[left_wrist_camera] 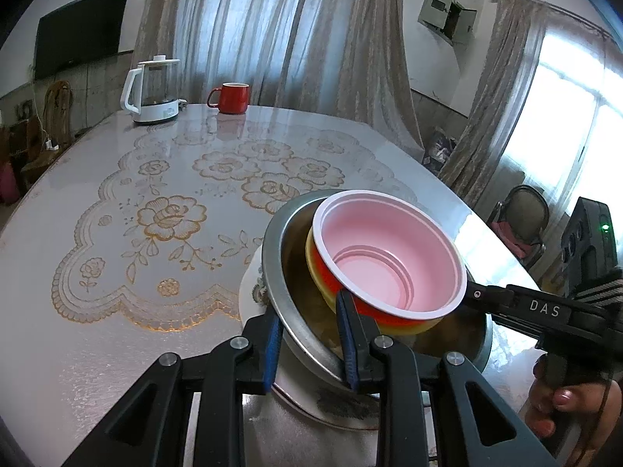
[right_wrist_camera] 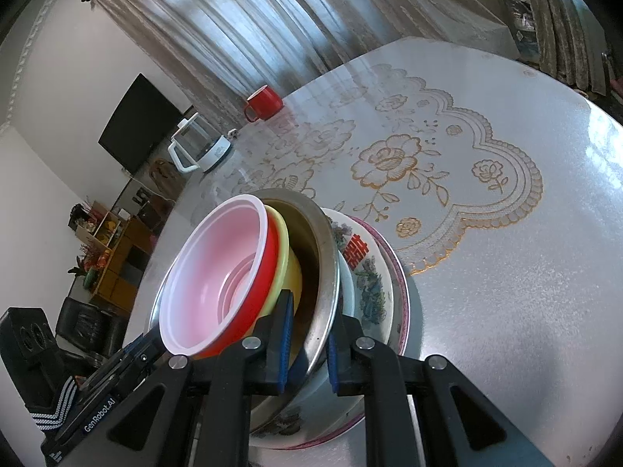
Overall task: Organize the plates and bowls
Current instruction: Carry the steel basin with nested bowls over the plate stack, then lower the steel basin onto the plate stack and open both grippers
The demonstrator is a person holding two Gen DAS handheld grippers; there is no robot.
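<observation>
Left wrist: floral table [left_wrist_camera: 117, 311], grey curtains [left_wrist_camera: 272, 31].

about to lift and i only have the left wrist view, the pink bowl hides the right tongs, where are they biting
observer: The right tongs are closed over the rim of the metal bowl, with one finger inside the bowl and one outside.
operator: ok and what's under that bowl, i just see a bit of white edge
observer: Two plates. There is a white plate with a red character and flowers, and it sits on a pink-rimmed plate.
</observation>
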